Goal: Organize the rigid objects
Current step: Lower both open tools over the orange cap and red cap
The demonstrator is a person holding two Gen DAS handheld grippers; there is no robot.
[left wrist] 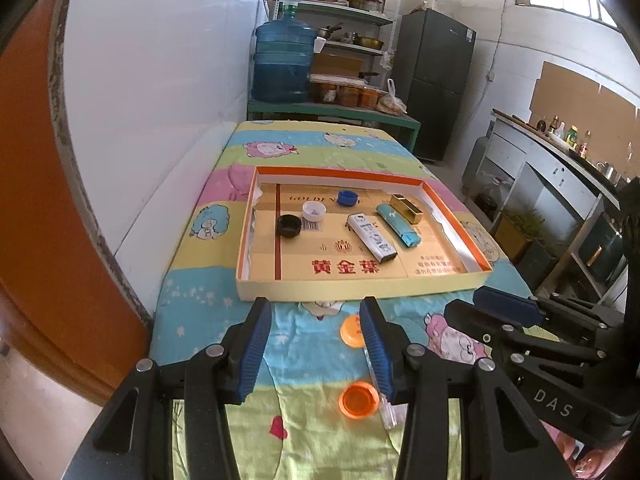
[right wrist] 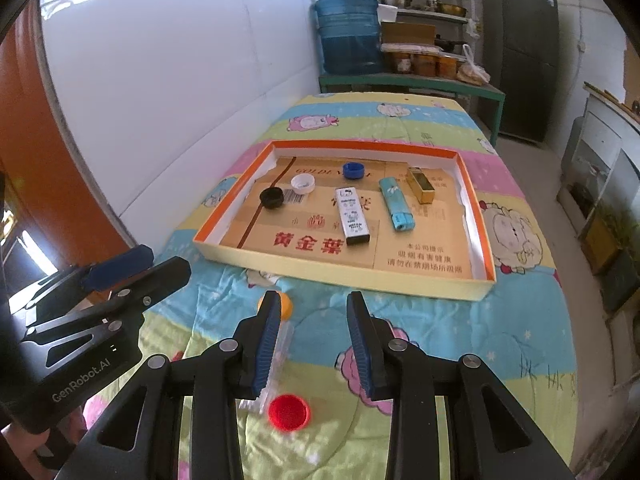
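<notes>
Both the left gripper (left wrist: 316, 344) and right gripper (right wrist: 312, 340) hang with jaws part open and empty. Low in frame on the worktop lie two orange caps (left wrist: 359, 399), and a clear lighter (right wrist: 276, 364) beside the right jaws, easily knocked. The tray (left wrist: 360, 286), centre frame, holds the sorted items.

A blue water jug (left wrist: 283, 65) stands beside cluttered shelves (left wrist: 344, 8) and a dark fridge (left wrist: 434, 80) behind the table.
</notes>
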